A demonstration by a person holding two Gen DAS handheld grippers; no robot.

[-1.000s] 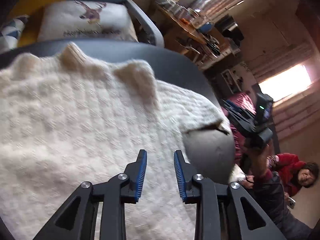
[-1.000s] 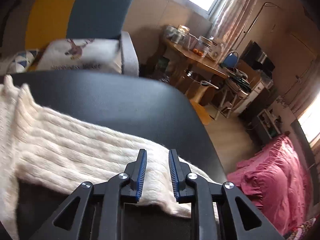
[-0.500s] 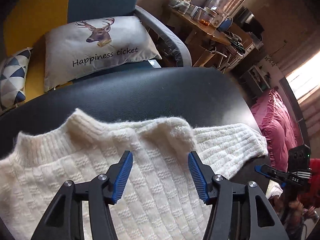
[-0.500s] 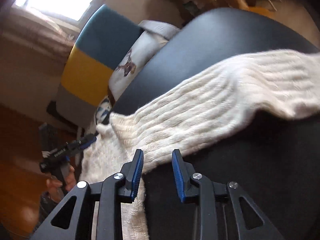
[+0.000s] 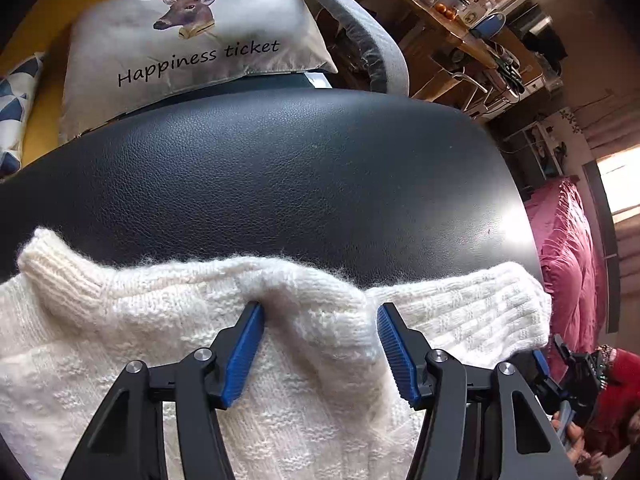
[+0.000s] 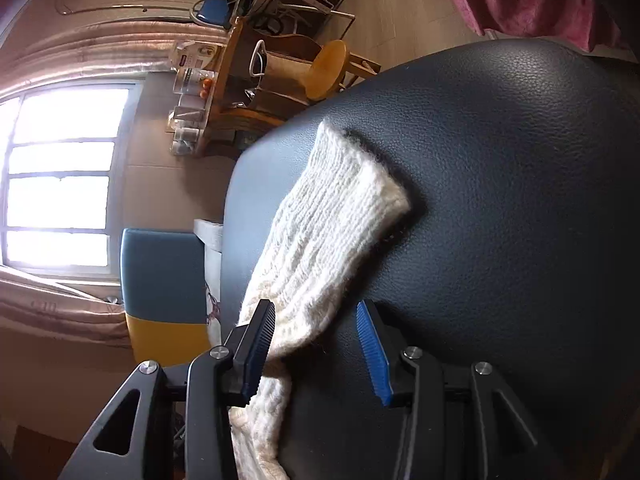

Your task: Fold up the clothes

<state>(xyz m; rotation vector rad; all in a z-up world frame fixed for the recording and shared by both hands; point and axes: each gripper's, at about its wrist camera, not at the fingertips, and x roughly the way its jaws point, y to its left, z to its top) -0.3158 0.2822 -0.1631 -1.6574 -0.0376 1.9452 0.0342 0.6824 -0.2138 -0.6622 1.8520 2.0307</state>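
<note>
A cream knitted sweater [image 5: 168, 328] lies on a black leather table [image 5: 280, 168]. In the left wrist view my left gripper [image 5: 320, 320] is open, its blue-padded jaws straddling a raised fold at the sweater's shoulder near the ribbed collar [image 5: 60, 276]. A sleeve [image 5: 472, 304] runs out to the right. In the right wrist view, which is rolled sideways, my right gripper [image 6: 316, 320] is open over that sleeve [image 6: 320, 232], whose ribbed cuff [image 6: 360, 176] lies flat on the table [image 6: 500, 200]. Its left pad touches the sleeve edge. The right gripper [image 5: 560, 368] also shows at the lower right of the left wrist view.
Behind the table stands a blue and yellow armchair [image 6: 160, 272] with a deer cushion [image 5: 192, 36]. A cluttered wooden desk [image 5: 448, 28] and a round stool [image 6: 328, 68] lie beyond the far right edge. Pink bedding [image 5: 568, 248] is on the right. A person in red [image 5: 616, 400] holds the right gripper.
My left gripper has dropped closer onto the sweater's shoulder fold, jaws wide. My right gripper has rolled sideways, opened wider and now straddles the sleeve near its cuff.
</note>
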